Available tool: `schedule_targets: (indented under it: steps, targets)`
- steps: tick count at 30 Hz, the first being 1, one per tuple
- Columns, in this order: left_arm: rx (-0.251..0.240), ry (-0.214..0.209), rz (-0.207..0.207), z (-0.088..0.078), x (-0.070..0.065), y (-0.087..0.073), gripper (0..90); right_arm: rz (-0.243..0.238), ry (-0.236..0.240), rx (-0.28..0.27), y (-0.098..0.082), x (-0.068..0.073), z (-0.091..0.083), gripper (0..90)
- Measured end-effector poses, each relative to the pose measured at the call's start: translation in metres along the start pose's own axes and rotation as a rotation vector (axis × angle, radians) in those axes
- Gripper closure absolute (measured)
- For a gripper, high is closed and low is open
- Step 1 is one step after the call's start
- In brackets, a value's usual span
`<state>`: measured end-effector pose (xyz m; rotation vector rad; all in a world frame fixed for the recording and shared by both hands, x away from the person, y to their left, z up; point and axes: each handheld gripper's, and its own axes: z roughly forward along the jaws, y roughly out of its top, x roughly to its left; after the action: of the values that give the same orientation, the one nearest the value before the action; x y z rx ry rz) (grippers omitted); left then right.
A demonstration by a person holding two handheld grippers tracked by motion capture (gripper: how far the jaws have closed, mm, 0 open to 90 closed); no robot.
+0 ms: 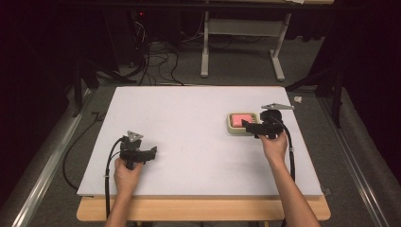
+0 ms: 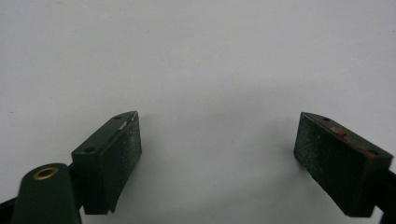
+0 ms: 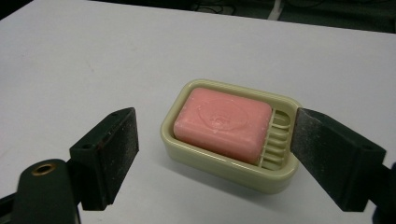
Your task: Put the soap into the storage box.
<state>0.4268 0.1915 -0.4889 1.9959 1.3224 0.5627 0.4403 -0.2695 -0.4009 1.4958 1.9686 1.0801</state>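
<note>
On the white table (image 1: 189, 123), toward its right side, a pink soap bar (image 3: 223, 122) lies in a cream soap dish (image 3: 224, 163). The right gripper (image 3: 215, 156) hangs just beside it, jaws spread wide. The left gripper (image 2: 217, 154) rests spread over bare tabletop, well apart.

Black hand-held gripper (image 1: 152, 152), trailing cable (image 1: 109, 161)

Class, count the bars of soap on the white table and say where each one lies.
1. The pink soap bar lies in the cream soap dish on the table's right half, just ahead of the open right gripper.
</note>
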Motion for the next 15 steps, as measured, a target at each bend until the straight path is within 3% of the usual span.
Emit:
schedule_targets:
  steps: [15]
  targets:
    - [0.0, 0.001, 0.001, 0.0, 0.0, 0.0, 15.3, -0.006, 0.038, -0.036, -0.007, 0.007, -0.016, 17.5]
